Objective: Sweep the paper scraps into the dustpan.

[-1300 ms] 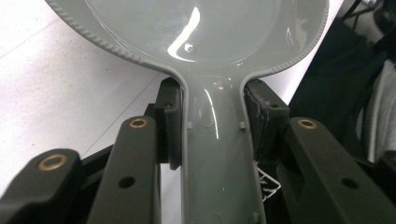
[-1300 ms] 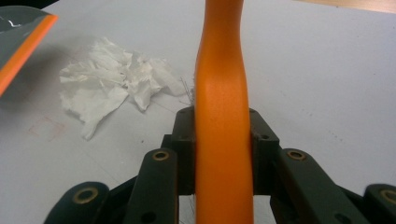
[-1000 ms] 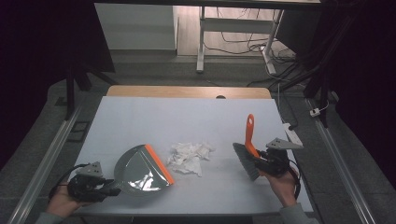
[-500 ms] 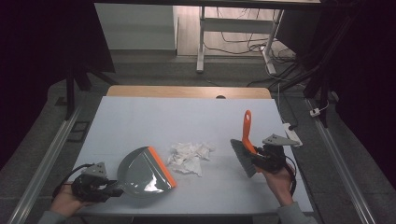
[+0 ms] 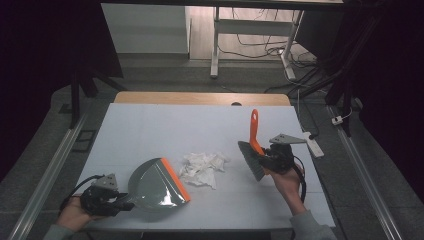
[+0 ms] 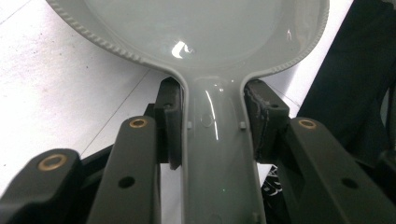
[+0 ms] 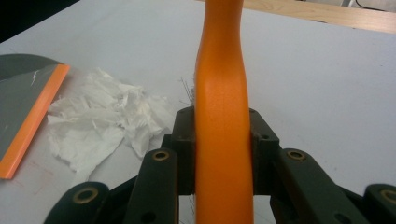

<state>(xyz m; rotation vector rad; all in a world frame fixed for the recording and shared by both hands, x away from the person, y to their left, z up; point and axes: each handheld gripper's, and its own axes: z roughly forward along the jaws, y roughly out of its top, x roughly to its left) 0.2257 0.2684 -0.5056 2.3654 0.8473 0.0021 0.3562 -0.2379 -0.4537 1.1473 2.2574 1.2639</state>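
One dustpan, one brush, one heap of torn paper on the white table.

High view: left gripper (image 5: 117, 201), lower left, clamps the grey dustpan (image 5: 157, 184); right gripper (image 5: 260, 155), right of centre, clamps the orange-handled brush (image 5: 253, 145); paper scraps (image 5: 202, 167) between them.
Left gripper view: pan cut off above.
Right gripper view: bristles hidden, handle top cropped.

Premises present as a lab or test room arranged for recording, not a home. A white-topped table (image 5: 200, 125) with a bare wooden far edge occupies the centre of the frame, bounded left and right by metal rails (image 5: 45, 175). Black curtains (image 5: 45, 50) fill both upper corners. At top centre, a white desk frame (image 5: 216, 45) stands over loose cables (image 5: 260, 42) (untidy) on the floor. A power strip (image 5: 312, 144) lies right of centre.
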